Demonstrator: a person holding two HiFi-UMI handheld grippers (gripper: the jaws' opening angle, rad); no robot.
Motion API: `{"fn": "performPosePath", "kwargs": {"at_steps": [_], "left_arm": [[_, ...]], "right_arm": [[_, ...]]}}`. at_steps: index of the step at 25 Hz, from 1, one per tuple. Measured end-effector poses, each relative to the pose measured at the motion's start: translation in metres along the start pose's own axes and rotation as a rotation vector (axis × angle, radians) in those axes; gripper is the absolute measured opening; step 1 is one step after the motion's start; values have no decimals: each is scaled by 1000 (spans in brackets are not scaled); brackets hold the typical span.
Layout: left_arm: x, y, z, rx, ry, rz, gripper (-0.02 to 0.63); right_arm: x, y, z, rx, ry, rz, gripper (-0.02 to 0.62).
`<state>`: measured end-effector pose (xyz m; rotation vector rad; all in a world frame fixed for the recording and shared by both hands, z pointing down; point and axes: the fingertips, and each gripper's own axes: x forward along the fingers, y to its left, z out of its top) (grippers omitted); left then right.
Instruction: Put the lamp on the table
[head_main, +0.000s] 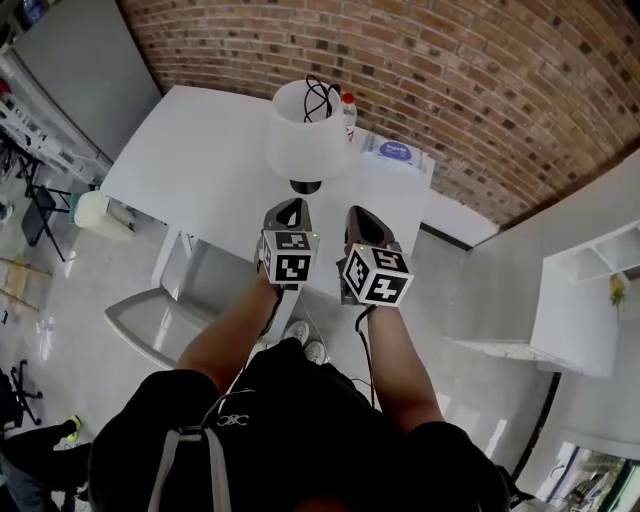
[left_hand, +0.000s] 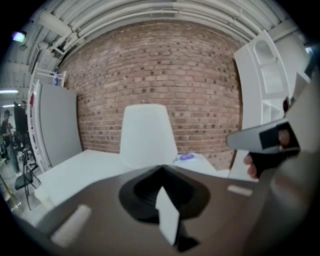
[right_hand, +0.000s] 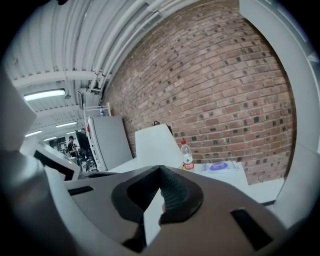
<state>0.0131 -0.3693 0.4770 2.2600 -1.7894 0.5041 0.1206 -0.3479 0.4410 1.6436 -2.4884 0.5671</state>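
Note:
The lamp (head_main: 305, 135), with a white shade, a black base and a black cord looped over its top, stands upright on the white table (head_main: 200, 170). My left gripper (head_main: 291, 212) and right gripper (head_main: 362, 222) are side by side in the air, short of the table's near edge and apart from the lamp. Both point toward it. The jaws of both are shut with nothing between them. In the left gripper view the lamp (left_hand: 147, 135) rises beyond the closed left gripper (left_hand: 161, 168). In the right gripper view the lamp (right_hand: 157, 145) stands beyond the closed right gripper (right_hand: 161, 168).
A water bottle (head_main: 348, 112) and a pack of wipes (head_main: 395, 152) lie on the table behind the lamp, by the brick wall (head_main: 450, 80). A grey chair (head_main: 150, 320) sits at the table's near left. White shelving (head_main: 590, 300) stands to the right.

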Motion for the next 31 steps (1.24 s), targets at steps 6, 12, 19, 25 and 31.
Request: {"fn": "performPosePath", "kwargs": {"at_steps": [6, 12, 19, 25, 31], "left_arm": [[-37, 9, 49, 40, -53, 11, 2], [-59, 5, 58, 19, -70, -20, 2], [-71, 11, 56, -5, -70, -38, 2], [-73, 14, 56, 0, -71, -40, 2], [-73, 21, 56, 0, -72, -50, 2]], "right_arm": [[0, 29, 27, -42, -73, 44, -3], [-6, 42, 37, -42, -108, 37, -2], [-10, 52, 31, -79, -107, 17, -2], [-12, 61, 35, -24, -107, 46, -2], [-10, 66, 34, -40, -110, 36, -2]]}}
